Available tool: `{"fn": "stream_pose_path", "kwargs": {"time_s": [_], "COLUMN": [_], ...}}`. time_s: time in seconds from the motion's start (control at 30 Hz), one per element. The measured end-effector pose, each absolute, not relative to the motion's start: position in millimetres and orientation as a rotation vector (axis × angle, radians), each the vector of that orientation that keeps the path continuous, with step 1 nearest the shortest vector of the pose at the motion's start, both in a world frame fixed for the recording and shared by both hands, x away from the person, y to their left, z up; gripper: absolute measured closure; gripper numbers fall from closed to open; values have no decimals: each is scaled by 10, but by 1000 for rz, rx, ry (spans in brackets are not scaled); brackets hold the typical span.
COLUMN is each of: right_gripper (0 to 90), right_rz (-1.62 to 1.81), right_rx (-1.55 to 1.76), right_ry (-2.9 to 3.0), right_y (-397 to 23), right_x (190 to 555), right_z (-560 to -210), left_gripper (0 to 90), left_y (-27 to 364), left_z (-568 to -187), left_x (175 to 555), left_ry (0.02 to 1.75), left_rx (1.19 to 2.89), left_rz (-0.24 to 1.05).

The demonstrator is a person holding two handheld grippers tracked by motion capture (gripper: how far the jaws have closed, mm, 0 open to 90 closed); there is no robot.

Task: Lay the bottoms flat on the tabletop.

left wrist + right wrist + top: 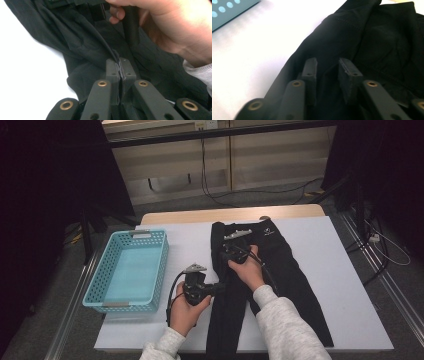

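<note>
A pair of black trousers (280,265) lies flat on the white table top (340,285), waist at the far end, with a small white logo near the waistband. My left gripper (219,288) is at the left edge of the left leg. In the left gripper view it (120,65) is shut on a raised fold of the black cloth (82,45). My right gripper (226,245) is farther up the same leg. In the right gripper view its jaws (327,65) stand a little apart over the dark fabric (374,42), with no cloth pinched between them.
A light blue perforated basket (100,270) stands empty on the left side of the table, and its corner (227,10) appears in the right gripper view. The right hand (175,27) fills the upper right of the left gripper view. Cables lie on the floor beyond the table.
</note>
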State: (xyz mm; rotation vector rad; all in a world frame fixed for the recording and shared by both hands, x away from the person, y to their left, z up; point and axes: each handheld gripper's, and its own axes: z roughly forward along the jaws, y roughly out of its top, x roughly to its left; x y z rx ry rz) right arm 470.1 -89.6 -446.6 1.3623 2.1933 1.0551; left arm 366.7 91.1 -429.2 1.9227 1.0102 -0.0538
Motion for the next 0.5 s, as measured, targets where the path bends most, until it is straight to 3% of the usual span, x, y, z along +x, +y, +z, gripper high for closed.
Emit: {"fn": "stream_pose_path", "kwargs": {"time_s": [0.13,0.5], "right_gripper": [890,897], "right_rz": [1089,1099], "right_rx": [1361,1325], "right_ry": [2186,2141], "right_y": [-949,-1151], "right_x": [4703,4637], "right_z": [-4431,-4241], "left_gripper": [875,875], "left_y": [928,942], "left_z": [-4276,-4192], "left_x": [3667,3695], "left_ry": [1011,1009], "left_rx": [1902,1859], "left_rz": [-51,-79]}}
